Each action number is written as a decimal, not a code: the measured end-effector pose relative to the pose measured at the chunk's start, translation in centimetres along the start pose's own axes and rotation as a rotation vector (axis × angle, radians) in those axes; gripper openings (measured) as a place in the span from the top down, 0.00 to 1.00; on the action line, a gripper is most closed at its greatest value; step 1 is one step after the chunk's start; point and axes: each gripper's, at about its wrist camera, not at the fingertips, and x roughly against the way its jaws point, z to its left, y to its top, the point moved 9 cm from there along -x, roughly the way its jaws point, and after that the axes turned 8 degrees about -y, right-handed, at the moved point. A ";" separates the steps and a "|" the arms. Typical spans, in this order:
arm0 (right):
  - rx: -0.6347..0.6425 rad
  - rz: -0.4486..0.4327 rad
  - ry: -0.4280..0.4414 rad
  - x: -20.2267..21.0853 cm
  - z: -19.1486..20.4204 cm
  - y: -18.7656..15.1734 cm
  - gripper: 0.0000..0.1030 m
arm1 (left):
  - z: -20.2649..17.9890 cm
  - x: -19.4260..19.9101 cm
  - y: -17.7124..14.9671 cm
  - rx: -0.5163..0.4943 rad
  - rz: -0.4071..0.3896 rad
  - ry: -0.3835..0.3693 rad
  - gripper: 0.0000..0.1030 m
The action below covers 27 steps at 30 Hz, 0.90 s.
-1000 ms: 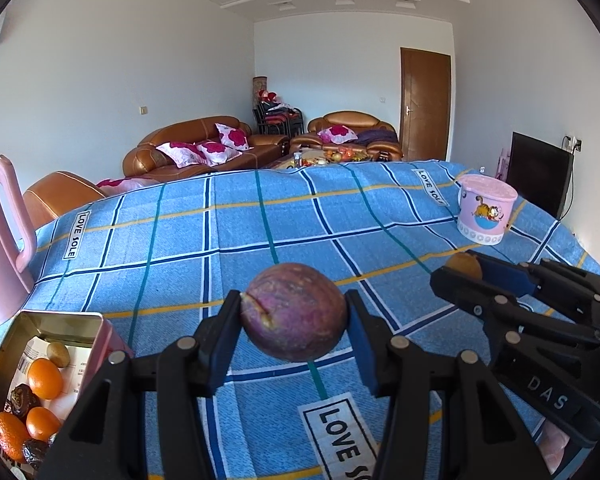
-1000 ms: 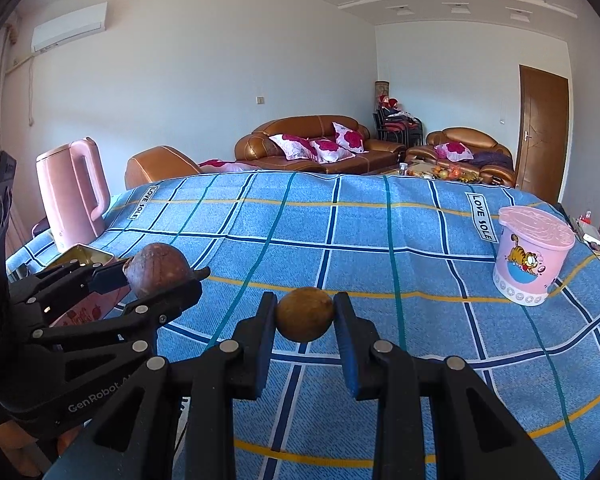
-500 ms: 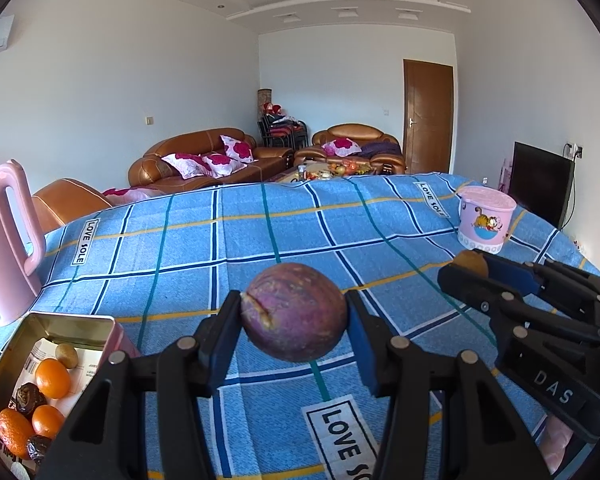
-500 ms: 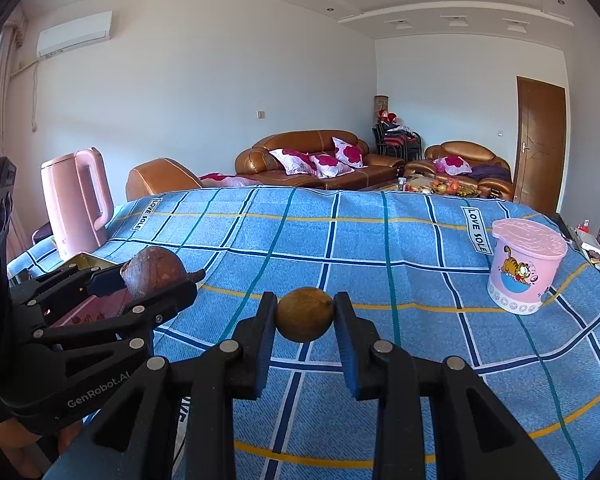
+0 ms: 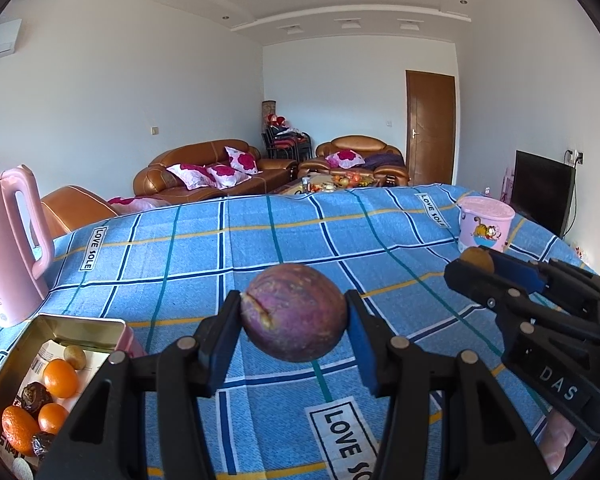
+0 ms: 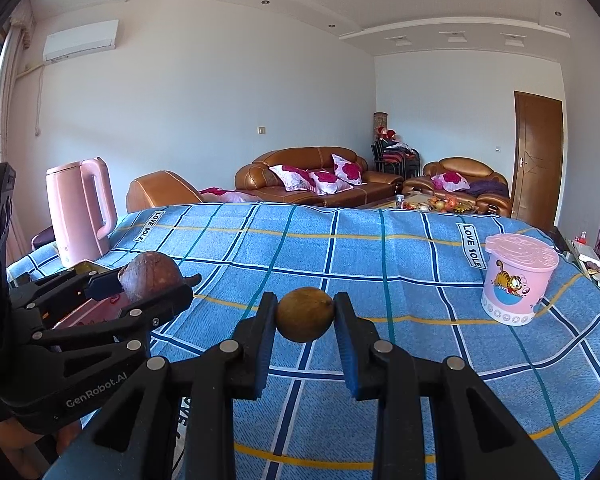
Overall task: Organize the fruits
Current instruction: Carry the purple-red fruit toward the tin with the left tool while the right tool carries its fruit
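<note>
My left gripper [image 5: 294, 316] is shut on a purple passion fruit [image 5: 294, 312] with a split in its skin, held above the blue checked tablecloth [image 5: 260, 248]. In the right wrist view the same fruit [image 6: 150, 276] shows at the left in the left gripper [image 6: 156, 280]. My right gripper [image 6: 305, 316] is shut on a small brown round fruit [image 6: 305, 314]; it appears at the right in the left wrist view [image 5: 478, 261]. An open metal tin [image 5: 80, 326] at lower left holds oranges [image 5: 60, 378], dark fruits and a small brown one.
A pink kettle [image 5: 10, 240] stands at the table's left edge behind the tin. A pink lidded cartoon cup [image 6: 518, 280] stands at the right. Beyond the table are brown sofas [image 6: 312, 176], a door and a dark screen.
Both views have tilted slightly upward, so the table sits lower in the frames. Both grippers keep their fruits; nothing has been let go.
</note>
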 end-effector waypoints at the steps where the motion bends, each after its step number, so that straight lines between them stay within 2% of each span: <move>1: 0.000 -0.004 0.000 0.1 0.0 0.0 0.70 | 0.0 0.1 0.0 0.000 -0.004 0.000 0.49; 15: 0.004 -0.064 0.001 1.1 -0.2 0.4 0.70 | 0.2 1.5 0.5 -0.009 -0.073 0.032 0.49; 27: 0.017 -0.075 0.023 1.7 1.1 0.3 0.70 | 1.5 3.0 -0.3 0.004 -0.062 0.050 0.49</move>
